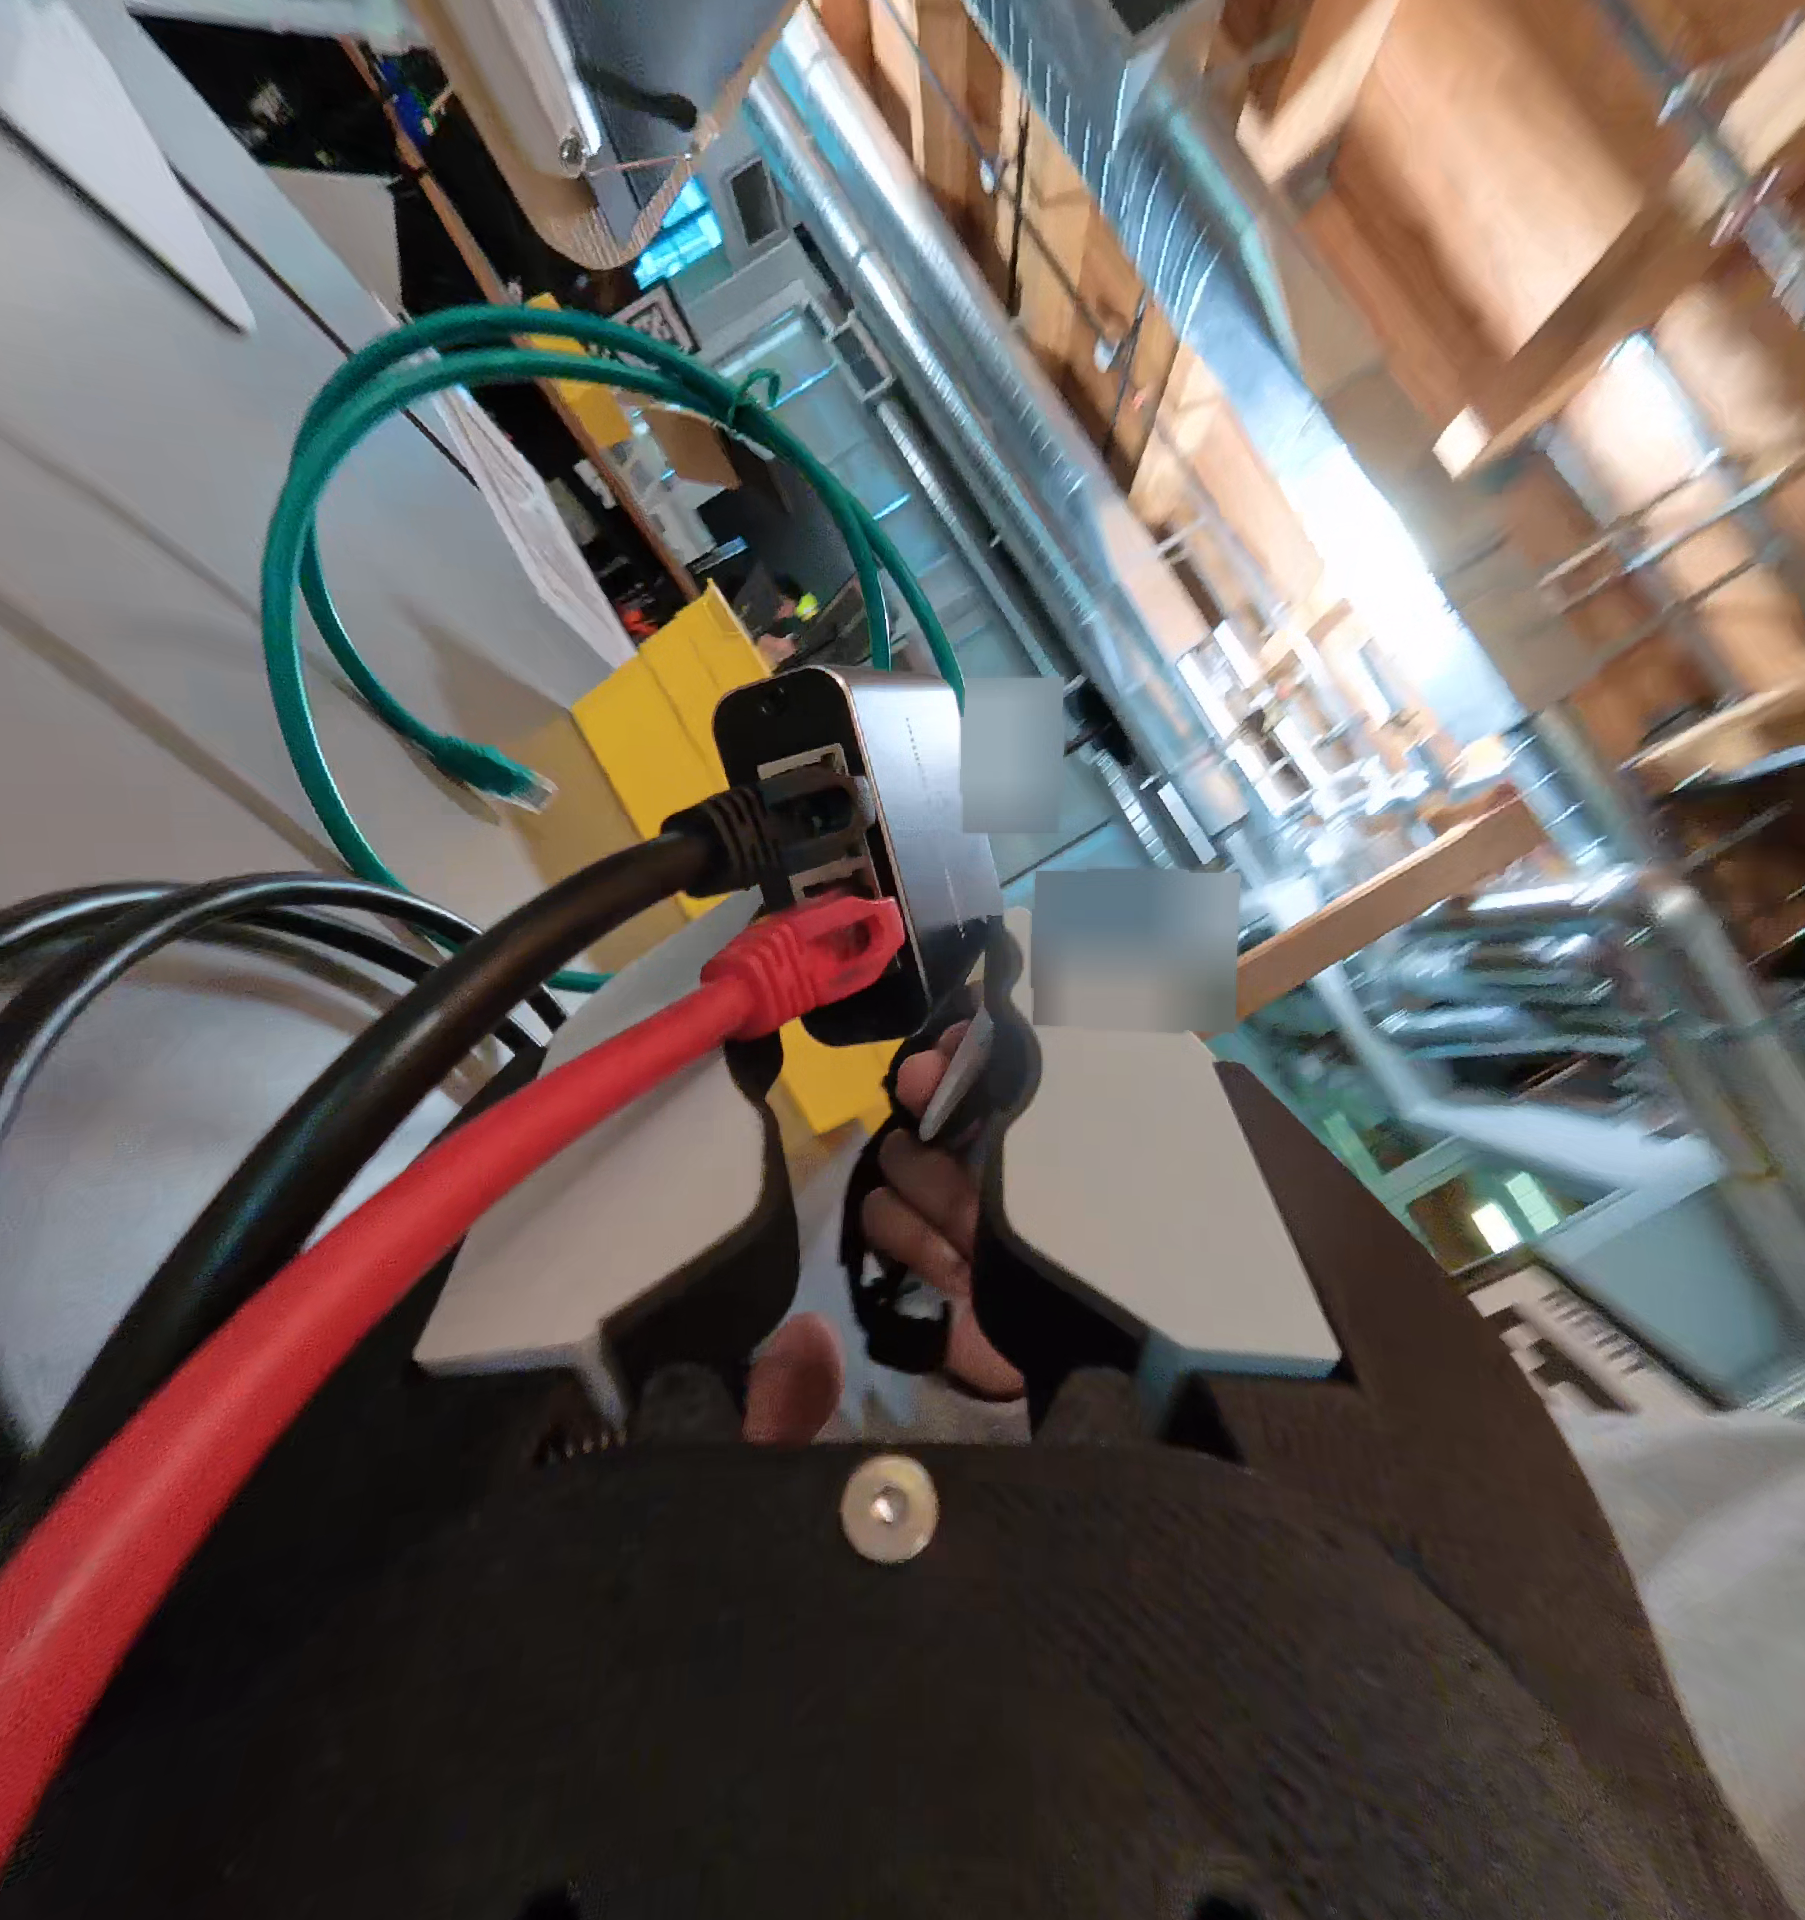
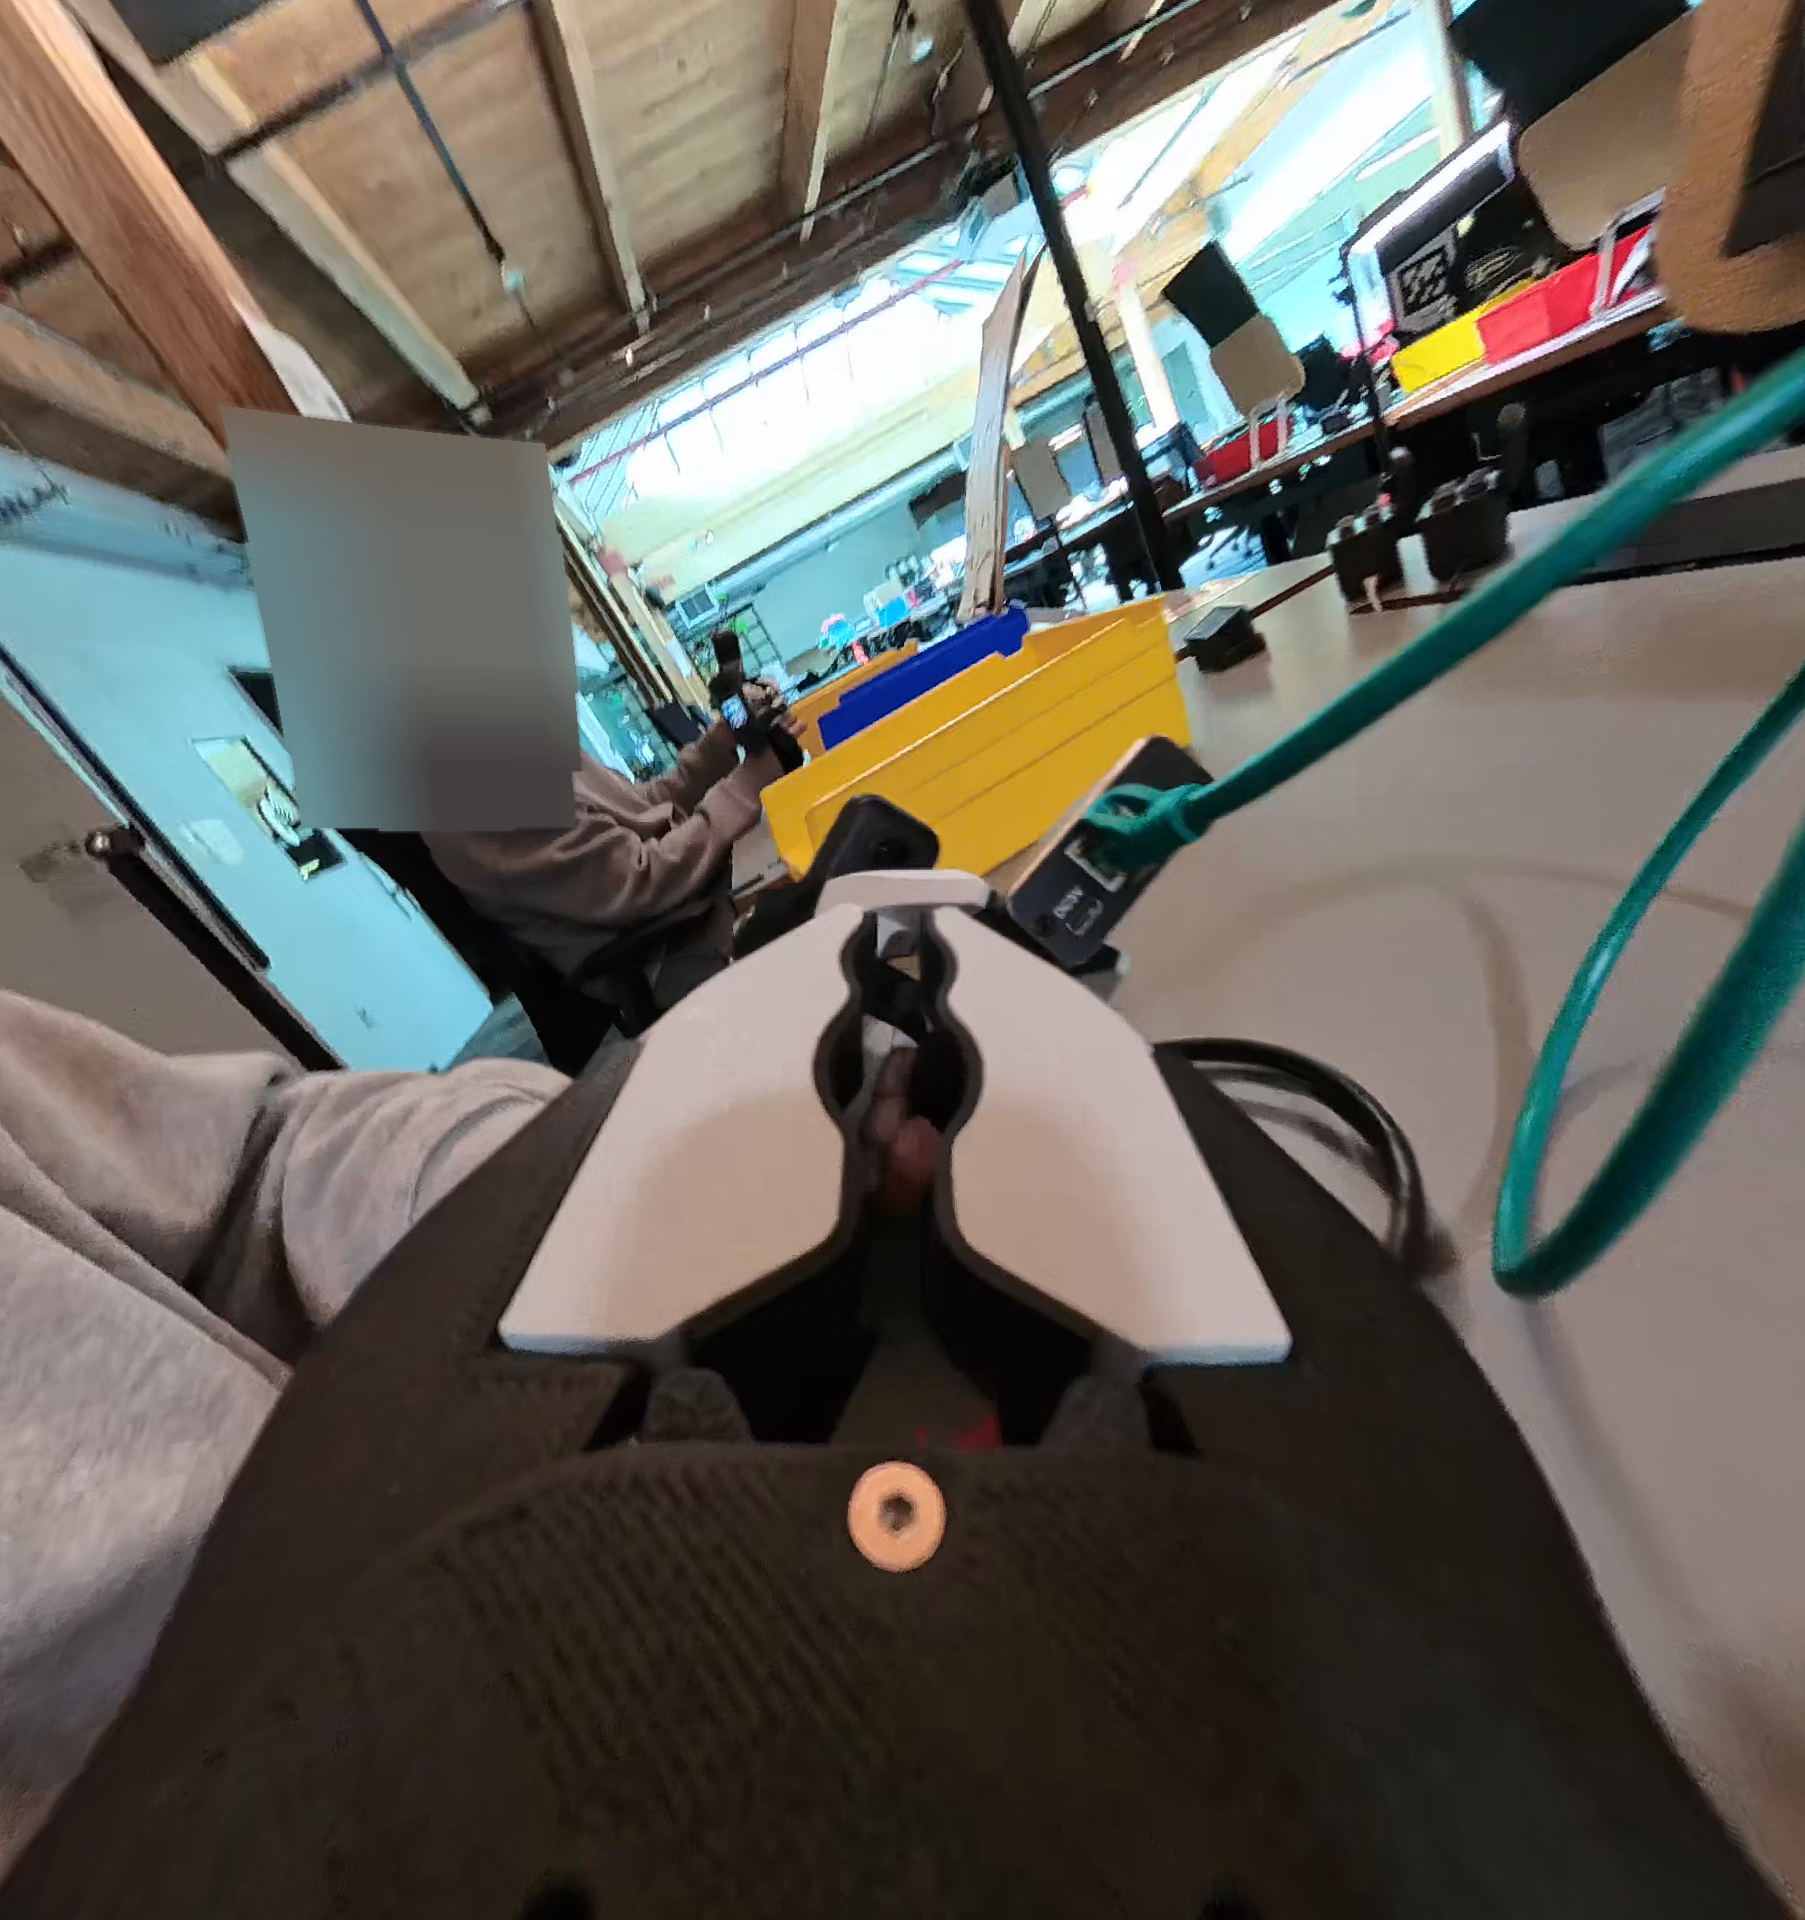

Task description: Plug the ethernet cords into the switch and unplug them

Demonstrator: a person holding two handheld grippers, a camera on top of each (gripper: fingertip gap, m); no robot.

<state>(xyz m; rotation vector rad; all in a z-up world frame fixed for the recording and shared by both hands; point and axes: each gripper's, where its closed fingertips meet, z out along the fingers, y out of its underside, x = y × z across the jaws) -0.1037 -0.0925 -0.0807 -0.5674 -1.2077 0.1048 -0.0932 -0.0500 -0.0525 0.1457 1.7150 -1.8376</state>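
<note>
The switch (image 1: 908, 790) is a small silver box with a black port face, held up off the table. A black cord (image 1: 732, 831) and a red cord (image 1: 825, 951) are plugged into that face. My left gripper (image 1: 882, 1023) is shut on the switch's lower end. A green cord (image 1: 295, 582) loops behind it, and its free plug (image 1: 503, 774) hangs loose. In the right wrist view the switch (image 2: 1106, 862) shows its other end, with a green plug (image 2: 1137, 821) in it. My right gripper (image 2: 893, 930) is shut just left of the switch; nothing clearly shows between its tips.
A yellow bin (image 2: 991, 748) holding a blue bin (image 2: 919, 675) stands on the pale table (image 2: 1397, 956) behind the switch. Black cord coils (image 2: 1324, 1091) lie on the table. A seated person (image 2: 607, 852) is at the left. Other desks stand farther back.
</note>
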